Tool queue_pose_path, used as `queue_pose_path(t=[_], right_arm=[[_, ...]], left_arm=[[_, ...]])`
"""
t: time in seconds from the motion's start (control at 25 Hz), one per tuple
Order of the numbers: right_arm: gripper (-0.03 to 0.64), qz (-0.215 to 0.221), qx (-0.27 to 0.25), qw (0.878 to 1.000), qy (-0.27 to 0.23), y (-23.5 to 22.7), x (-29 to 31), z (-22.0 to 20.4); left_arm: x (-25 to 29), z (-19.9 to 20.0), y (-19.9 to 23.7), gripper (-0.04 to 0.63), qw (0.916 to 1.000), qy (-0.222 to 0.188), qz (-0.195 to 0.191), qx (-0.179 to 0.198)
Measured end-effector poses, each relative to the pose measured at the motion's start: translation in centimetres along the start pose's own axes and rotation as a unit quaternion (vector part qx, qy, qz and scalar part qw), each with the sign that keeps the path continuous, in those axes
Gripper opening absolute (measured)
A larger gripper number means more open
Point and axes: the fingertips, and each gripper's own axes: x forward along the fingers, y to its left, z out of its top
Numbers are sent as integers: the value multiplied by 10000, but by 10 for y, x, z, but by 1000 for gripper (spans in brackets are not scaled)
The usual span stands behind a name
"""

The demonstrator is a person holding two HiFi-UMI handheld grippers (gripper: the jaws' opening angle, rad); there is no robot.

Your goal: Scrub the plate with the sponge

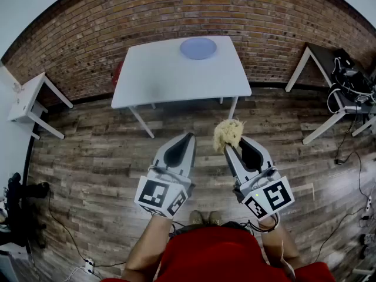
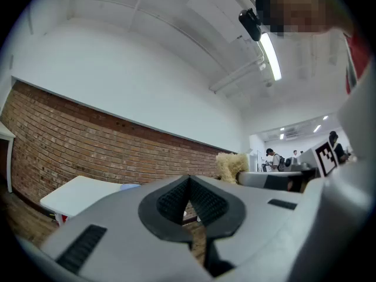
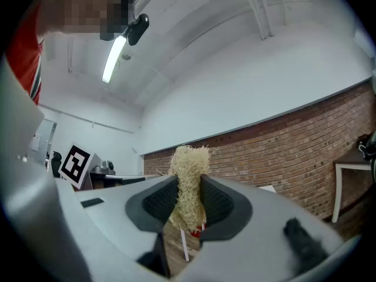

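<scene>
Approach step, no scrubbing yet. R gripper [image 1: 234, 145] jaws pinching the sponge [image 1: 228, 134]; L gripper [image 1: 188, 136] jaws pressed together, empty. The plate [image 1: 198, 47] sits at the counter's [image 1: 158, 78] far edge, grippers well short of the counter. Next, prob.: carry sponge over to plate.

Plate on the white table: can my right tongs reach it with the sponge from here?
Probably not from here. The right tongs, shut on the sponge, hang over the floor short of the table, and the plate lies at its far edge. Nothing blocks the way; stepping closer should do.
</scene>
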Motion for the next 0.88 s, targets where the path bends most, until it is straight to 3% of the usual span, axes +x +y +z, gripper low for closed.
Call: queue_pose_path(t=[0.88], right_arm=[[120, 142, 138, 9995, -237, -69, -8, 18]], left_arm=[[54, 2, -5, 12, 9993, 37, 361, 130]])
